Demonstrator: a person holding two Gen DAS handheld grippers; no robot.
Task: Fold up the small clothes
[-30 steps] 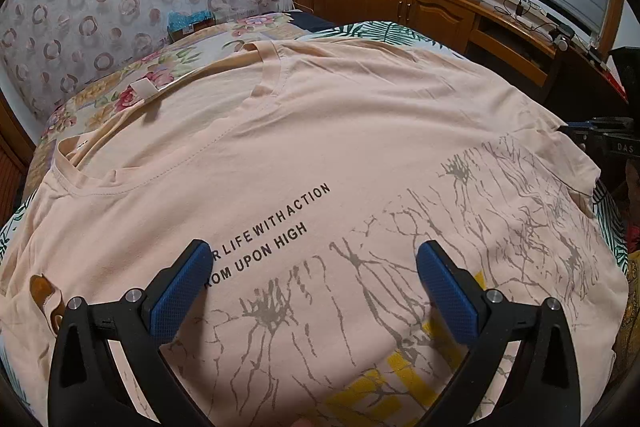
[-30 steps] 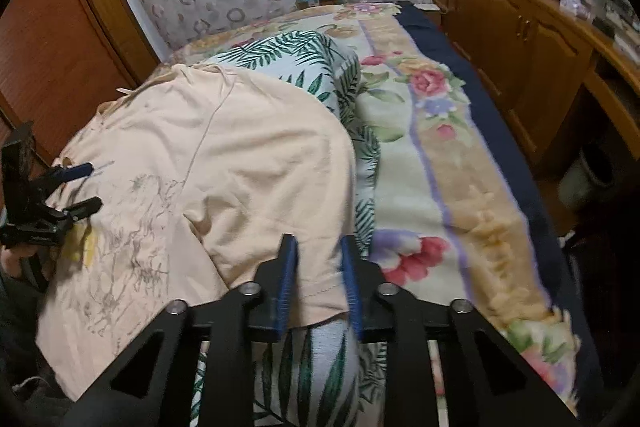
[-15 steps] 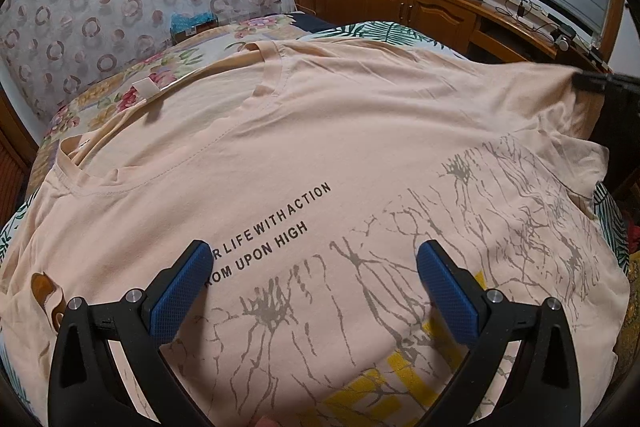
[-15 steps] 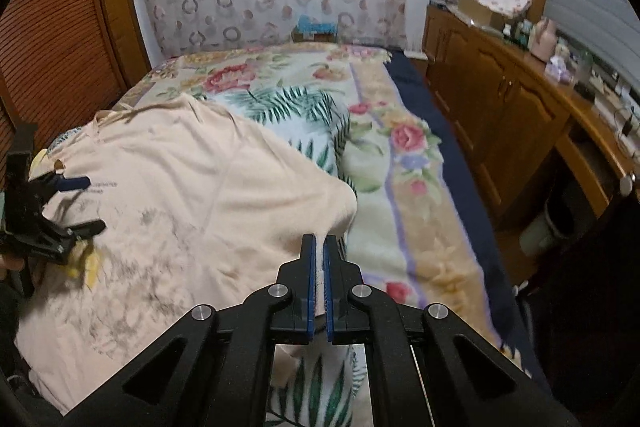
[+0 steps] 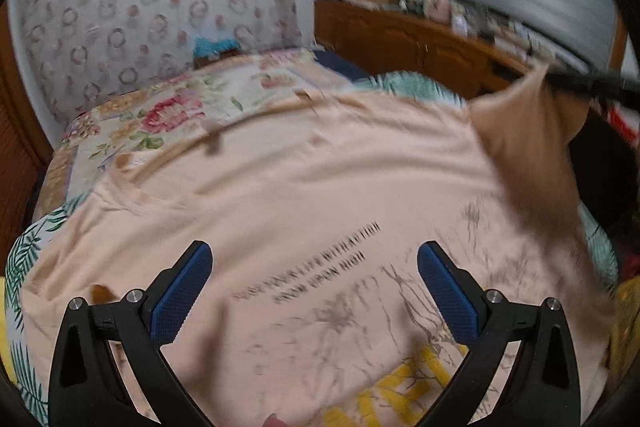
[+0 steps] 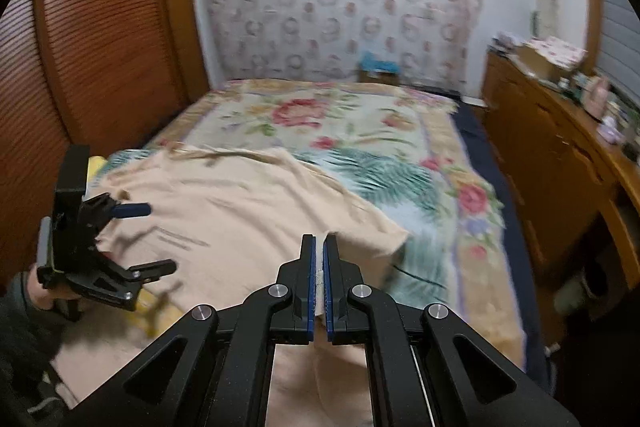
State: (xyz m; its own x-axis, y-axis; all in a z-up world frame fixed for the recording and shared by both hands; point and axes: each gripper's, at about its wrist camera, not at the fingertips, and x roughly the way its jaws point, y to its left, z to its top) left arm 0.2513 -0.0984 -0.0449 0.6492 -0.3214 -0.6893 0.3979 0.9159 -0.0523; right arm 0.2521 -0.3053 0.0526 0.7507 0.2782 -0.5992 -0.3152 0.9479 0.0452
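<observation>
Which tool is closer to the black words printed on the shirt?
The left. The left tool hangs open right over the black words, which lie between its fingers. The right tool is shut on the shirt's side edge, away from them.

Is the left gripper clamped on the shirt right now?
No: the left gripper has its jaws spread wide above the peach T-shirt, with nothing pinched between them.
</observation>
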